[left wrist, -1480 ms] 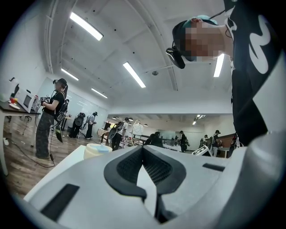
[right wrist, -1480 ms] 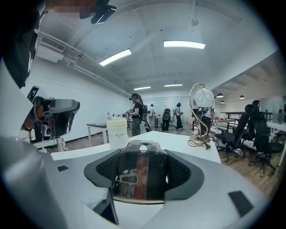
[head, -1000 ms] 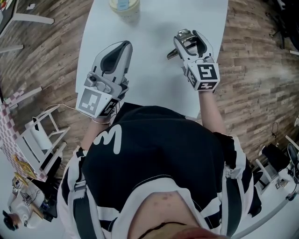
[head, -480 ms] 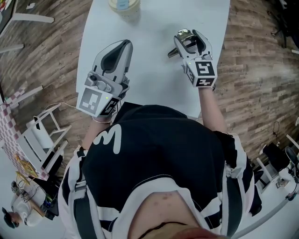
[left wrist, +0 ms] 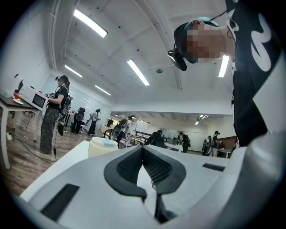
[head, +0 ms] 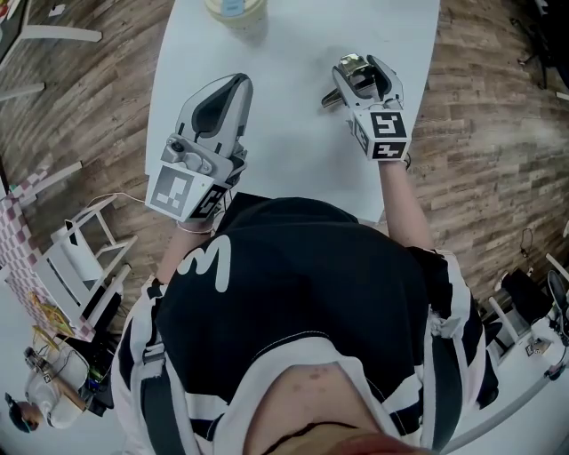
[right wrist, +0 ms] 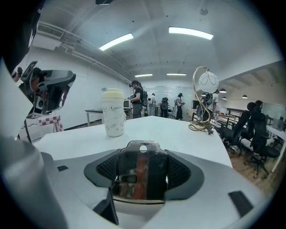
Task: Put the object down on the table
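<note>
While the right gripper (head: pixel 360 75) clamps a metal tool (right wrist: pixel 142 176) between its pads over the table (head: pixel 284 124), it looks stiff, light and slick, so its flat sides seem best to hold. The left gripper (head: pixel 231 84) is closed, empty.

We note a white table (head: pixel 293 107) standing on a wood-plank floor (head: pixel 80 107). One pale lidded cup (head: pixel 236 11) stands upright on it near the far edge. From the right gripper view, we also see a loose cable (right wrist: pixel 199 126) lying by the table's right edge, well apart from the cup.
</note>
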{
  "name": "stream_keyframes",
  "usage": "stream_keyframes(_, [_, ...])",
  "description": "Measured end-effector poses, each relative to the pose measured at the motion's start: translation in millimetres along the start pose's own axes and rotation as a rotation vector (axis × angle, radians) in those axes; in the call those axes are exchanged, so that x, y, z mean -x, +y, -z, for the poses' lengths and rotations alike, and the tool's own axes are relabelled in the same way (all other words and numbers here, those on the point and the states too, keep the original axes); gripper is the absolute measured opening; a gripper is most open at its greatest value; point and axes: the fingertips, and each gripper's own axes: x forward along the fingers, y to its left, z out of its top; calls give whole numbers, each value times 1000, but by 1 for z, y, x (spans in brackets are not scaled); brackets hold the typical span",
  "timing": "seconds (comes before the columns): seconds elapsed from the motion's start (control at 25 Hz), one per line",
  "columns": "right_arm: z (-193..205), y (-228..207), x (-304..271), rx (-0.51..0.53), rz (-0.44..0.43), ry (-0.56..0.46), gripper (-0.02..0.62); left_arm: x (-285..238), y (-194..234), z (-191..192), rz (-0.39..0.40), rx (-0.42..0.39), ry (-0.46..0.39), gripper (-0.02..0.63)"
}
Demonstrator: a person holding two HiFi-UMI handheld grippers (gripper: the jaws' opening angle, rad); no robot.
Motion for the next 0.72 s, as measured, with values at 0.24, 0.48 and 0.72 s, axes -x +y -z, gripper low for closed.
stream_keyframes(0.24, [6, 1, -3, 10, 4, 17, 302, 0, 1, 1, -2, 14, 2, 5])
stream_keyframes(0.48, [6, 3, -4, 36, 1, 19, 302, 2, 3, 0, -6, 7, 1, 5])
stream_keyframes(0.72, [8, 2, -5, 31, 4, 39, 302, 2, 2, 0, -6, 16, 1, 5])
